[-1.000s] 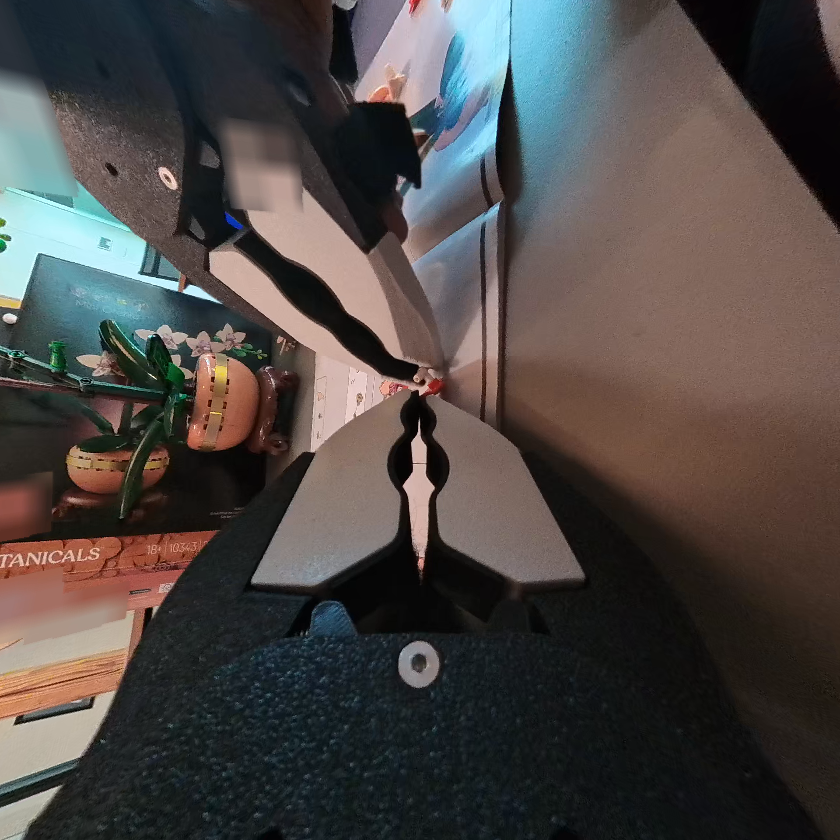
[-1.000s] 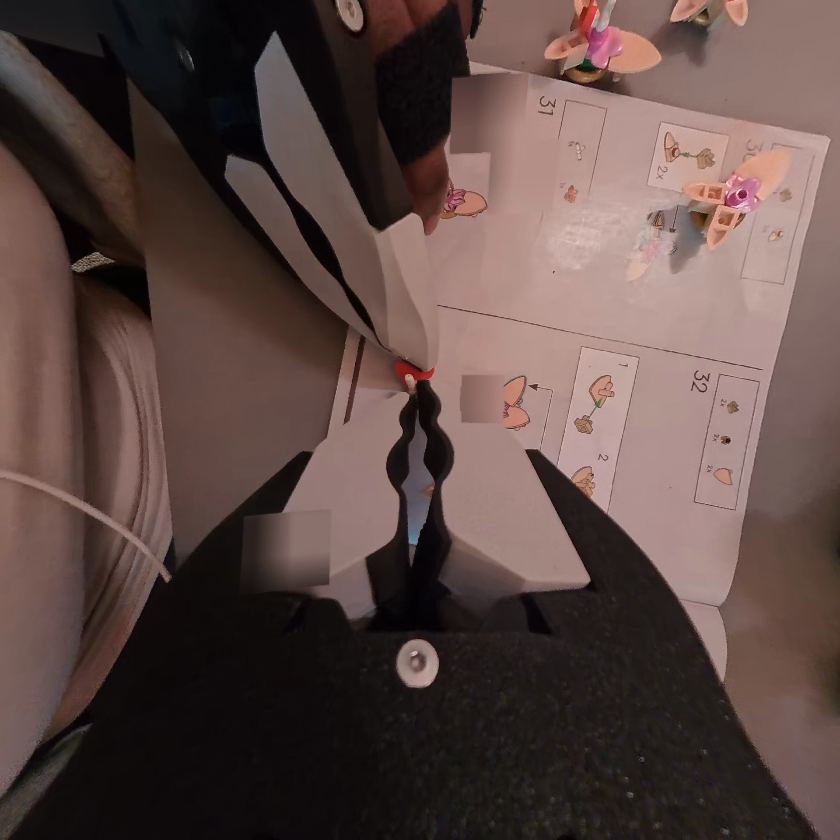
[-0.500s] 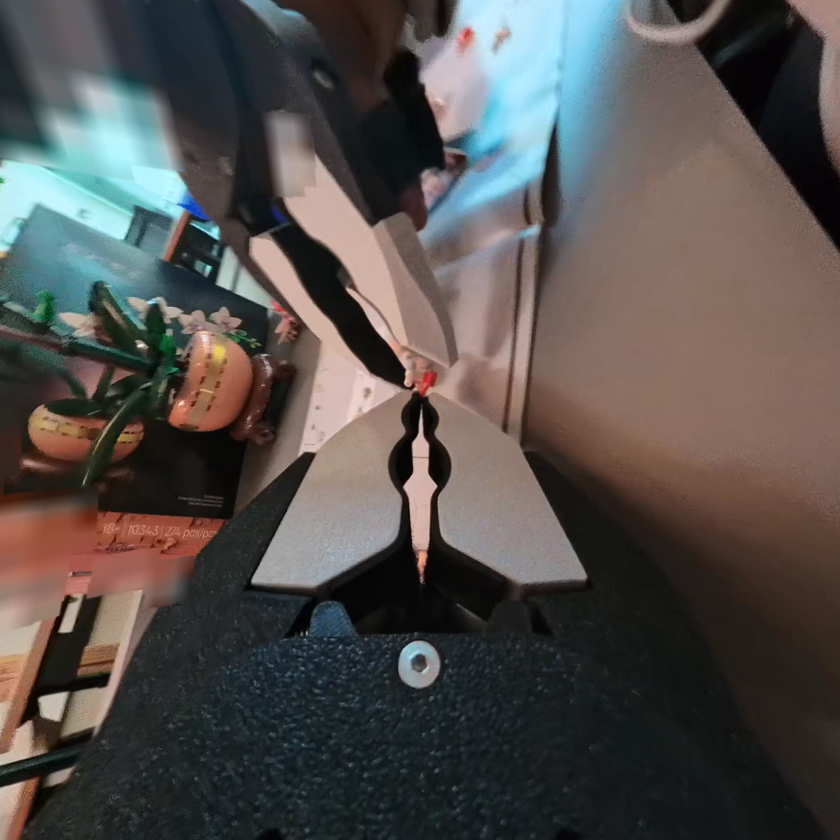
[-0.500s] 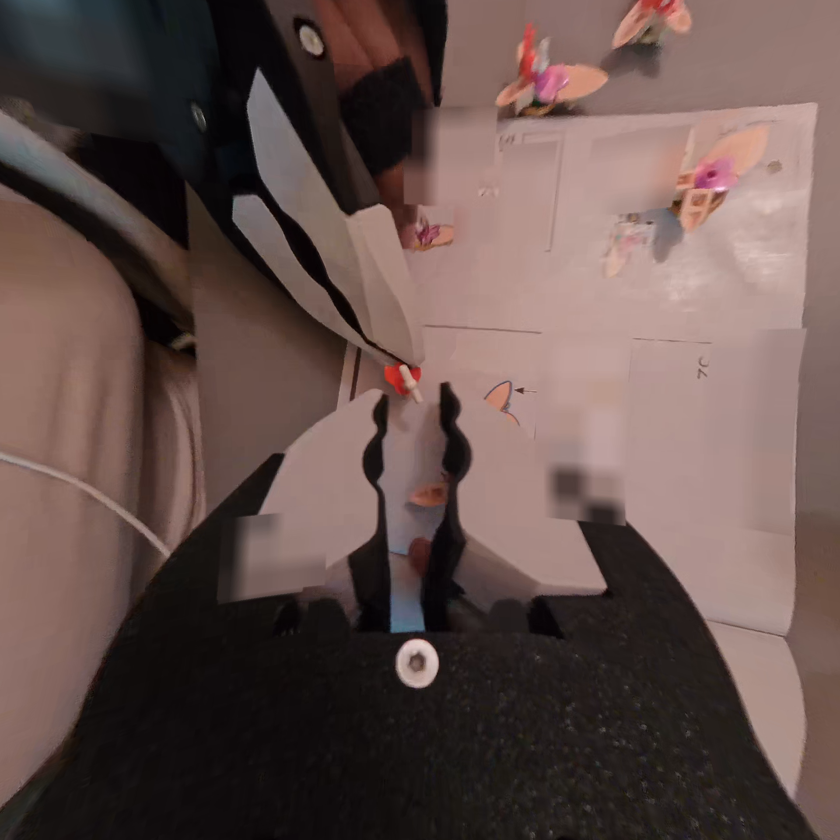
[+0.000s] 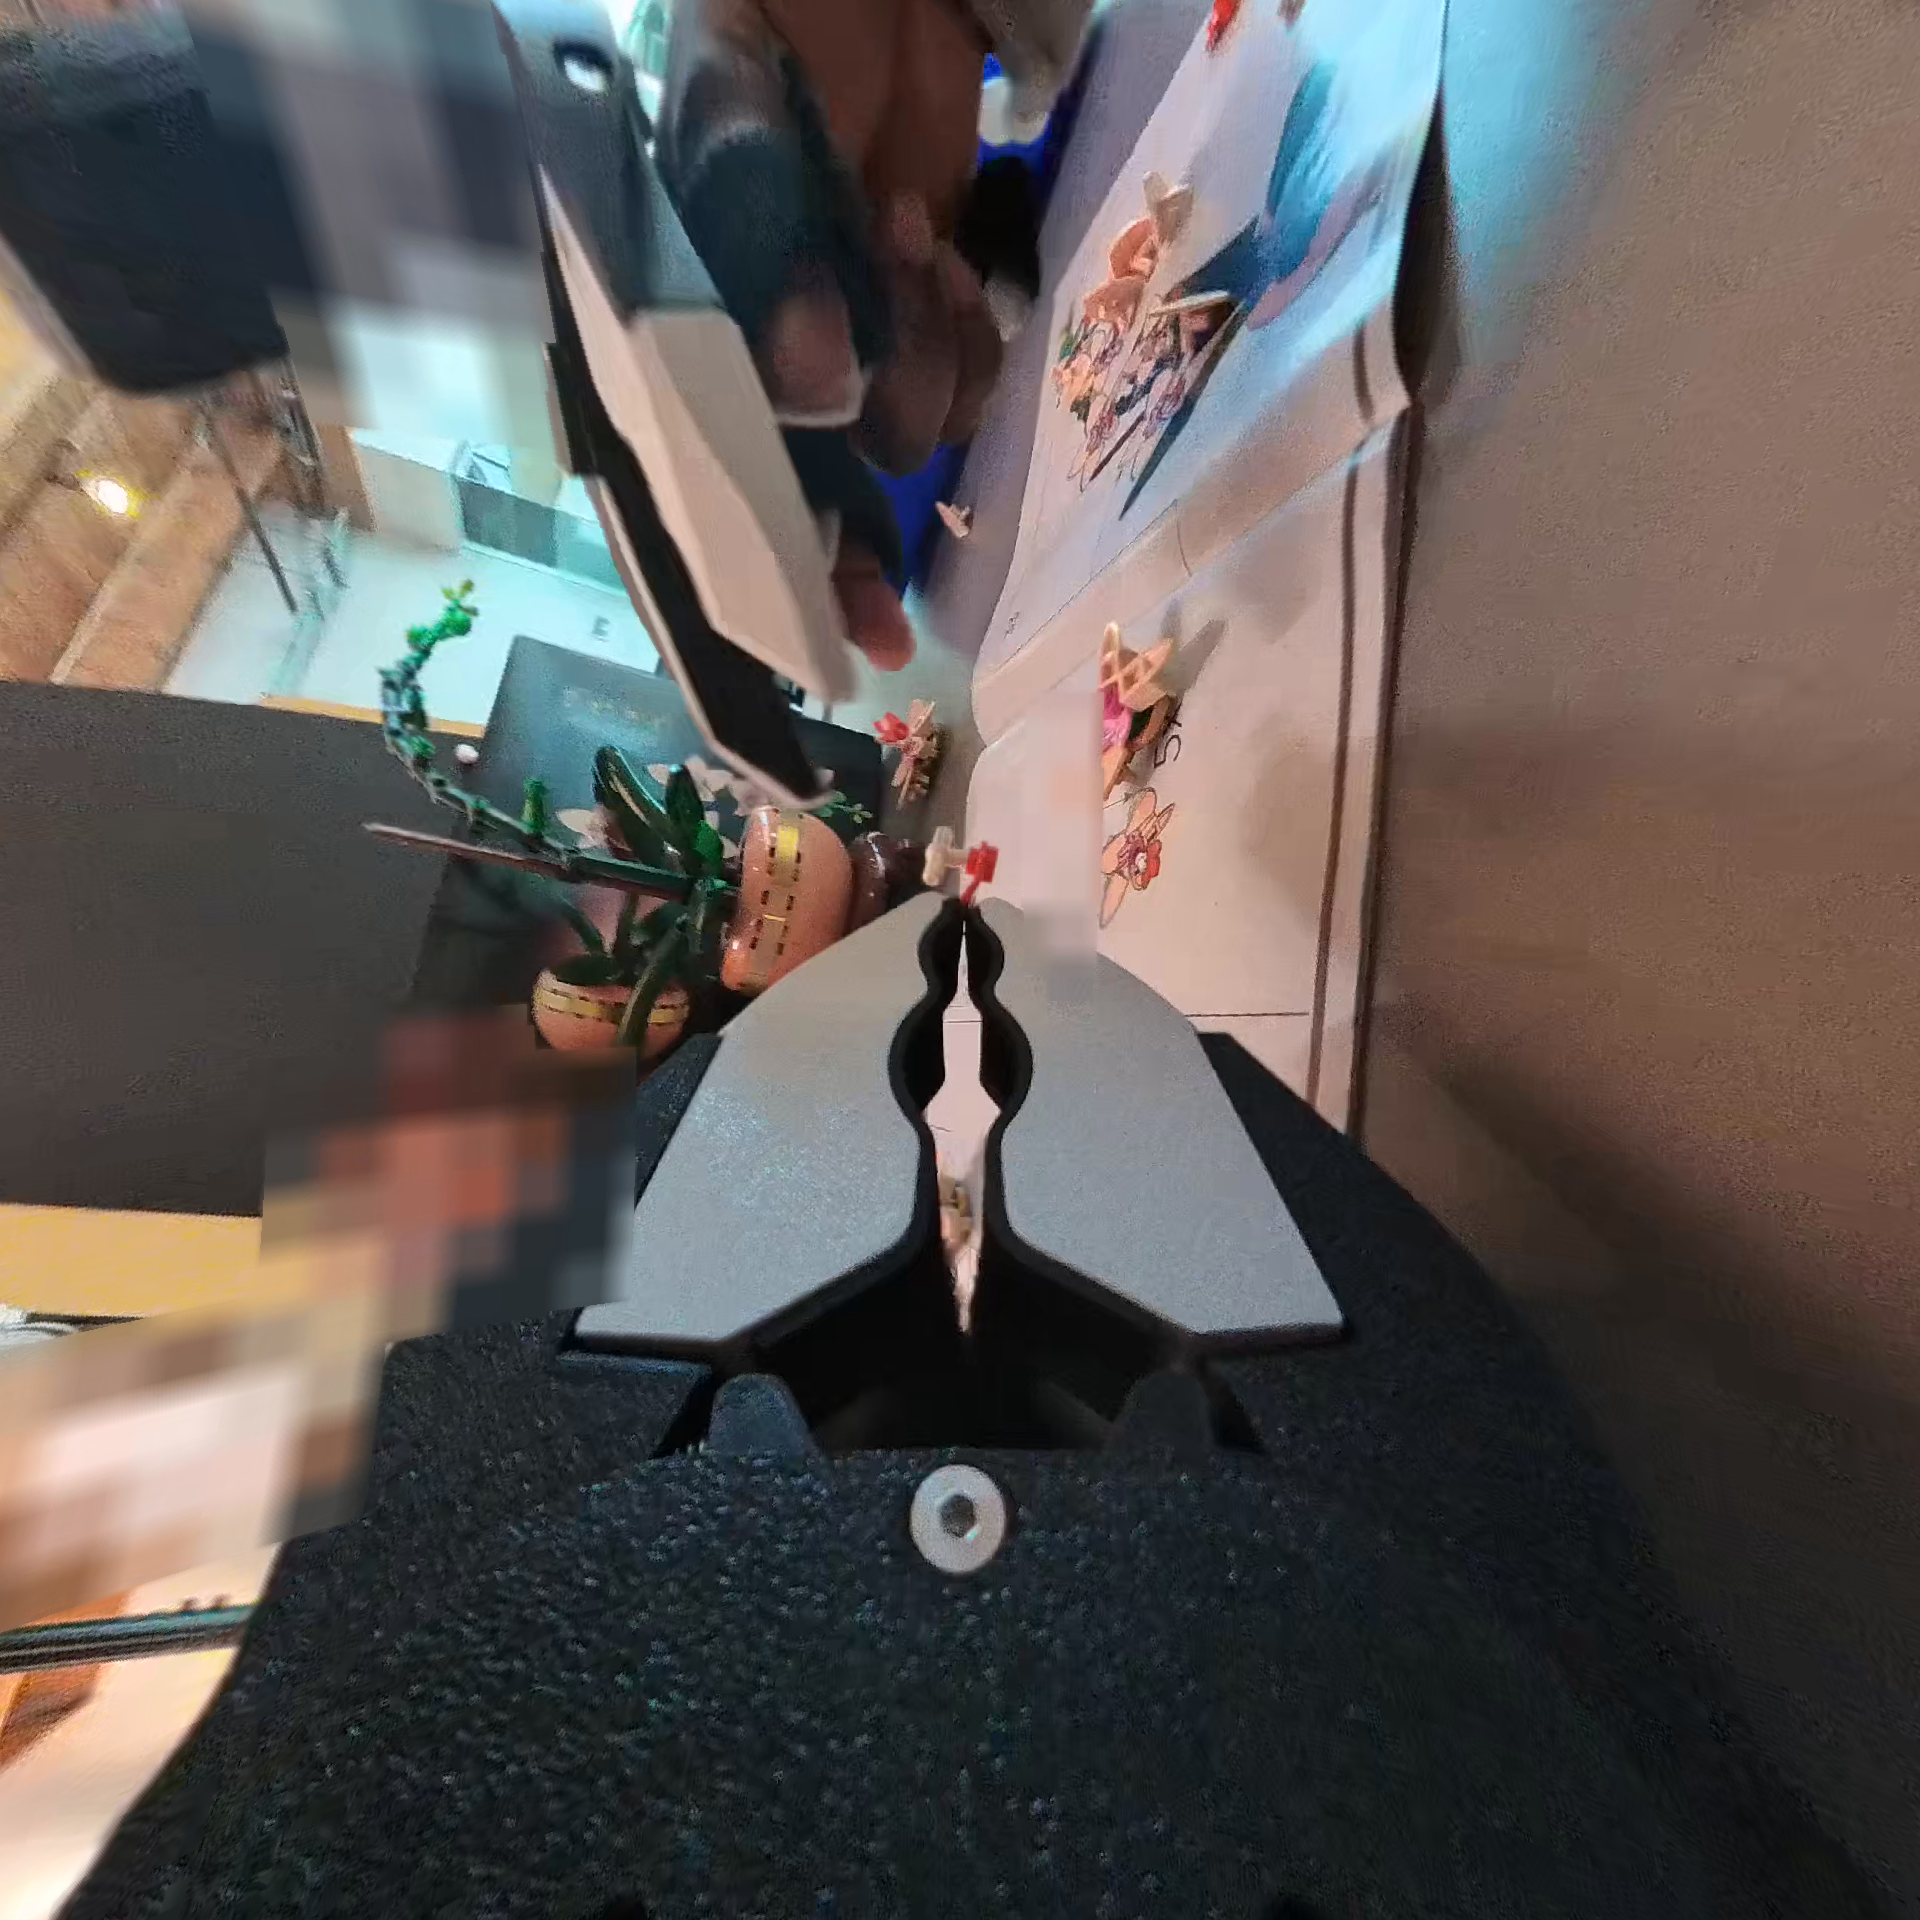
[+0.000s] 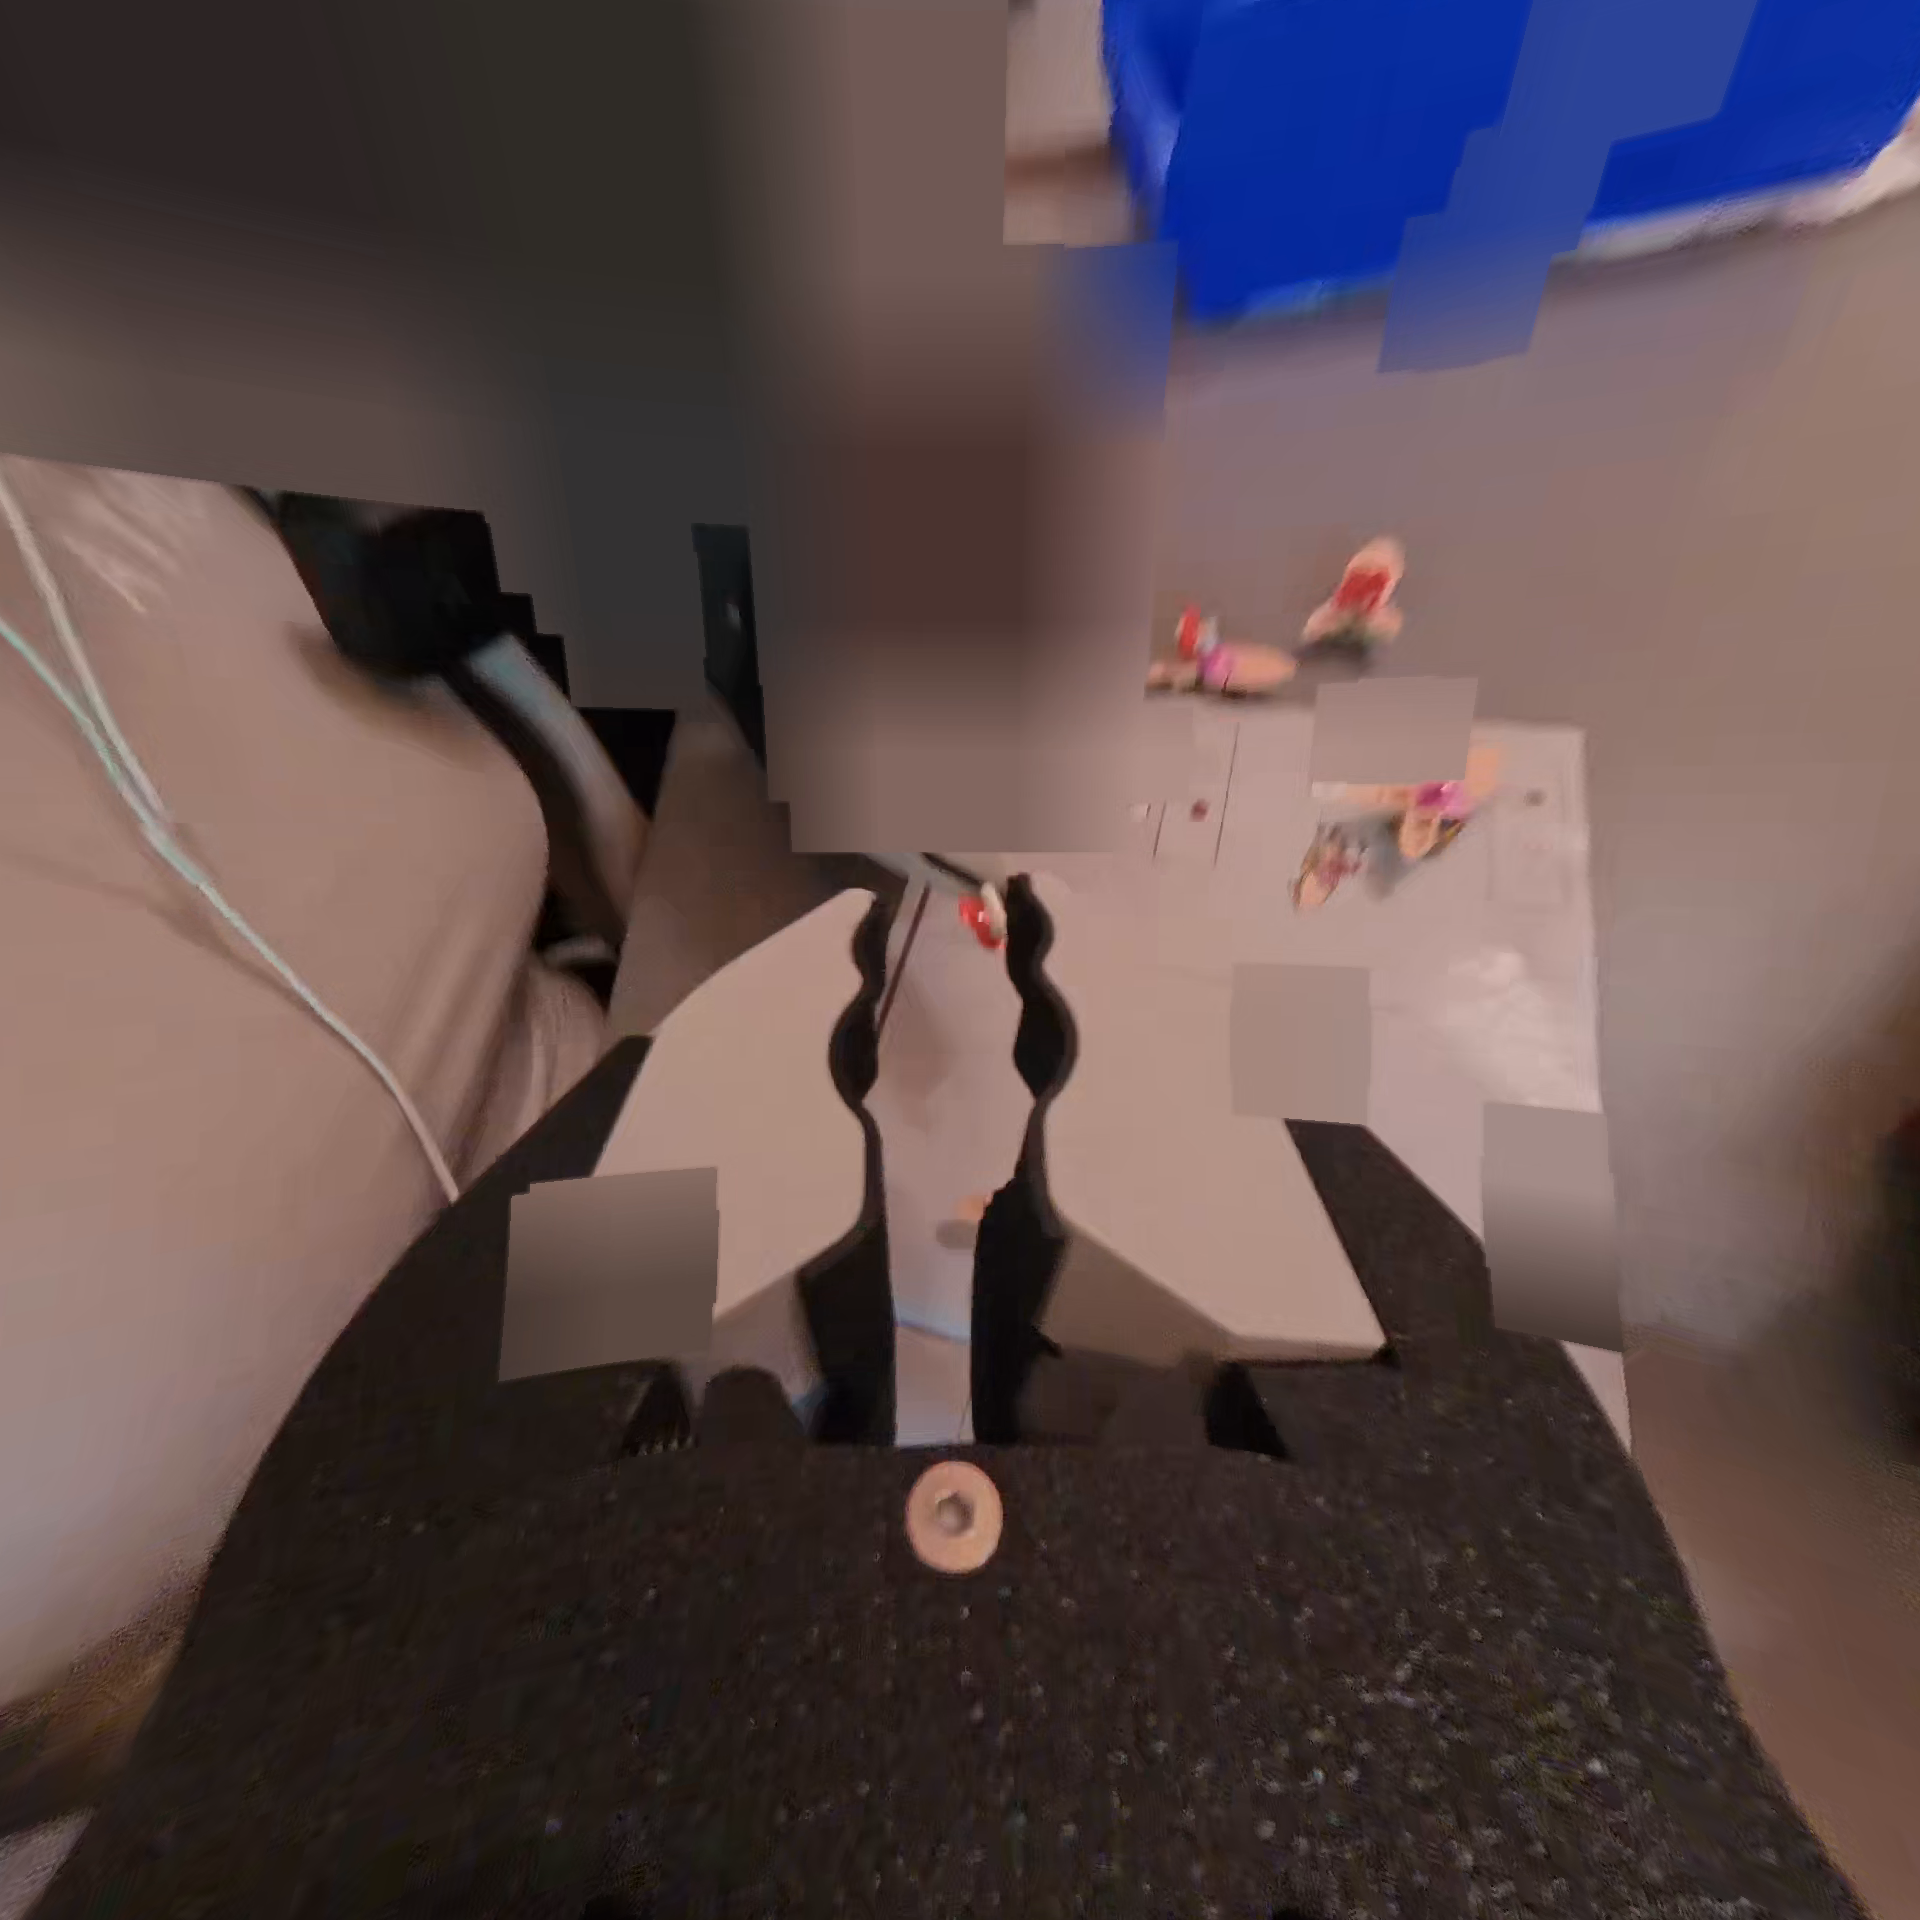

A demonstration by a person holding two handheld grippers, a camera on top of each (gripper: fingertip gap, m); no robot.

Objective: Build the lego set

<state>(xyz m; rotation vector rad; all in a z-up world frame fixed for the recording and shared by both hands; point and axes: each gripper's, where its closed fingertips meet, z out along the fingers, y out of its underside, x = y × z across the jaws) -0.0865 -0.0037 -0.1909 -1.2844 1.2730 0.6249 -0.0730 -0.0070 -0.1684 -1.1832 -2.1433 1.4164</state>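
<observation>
My left gripper (image 5: 961, 906) is shut on a small red-and-white piece (image 5: 966, 862) that sticks out past its tips. My right gripper (image 6: 951, 899) is open and empty. In the right wrist view the same piece (image 6: 982, 920) sits between my right fingertips, close to the right finger (image 6: 1023, 914), and I cannot tell whether it touches. In the left wrist view the right gripper (image 5: 800, 779) hangs above and to the left of the piece, apart from it, held by a gloved hand (image 5: 883, 312). The instruction booklet (image 5: 1226, 935) lies open below.
Small pink and tan flower builds lie on the booklet (image 6: 1455, 935) and beyond it (image 6: 1226, 660) (image 6: 1351, 603) (image 5: 1132, 686). The set's box with a potted-plant picture (image 5: 727, 883) stands behind. A blue object (image 6: 1455, 125) is at the far edge. A person's beige clothing (image 6: 208, 935) fills the left.
My right gripper has opened, let go of the red-and-white piece and drawn back. My left gripper stays shut on the piece. Both views have swung.
</observation>
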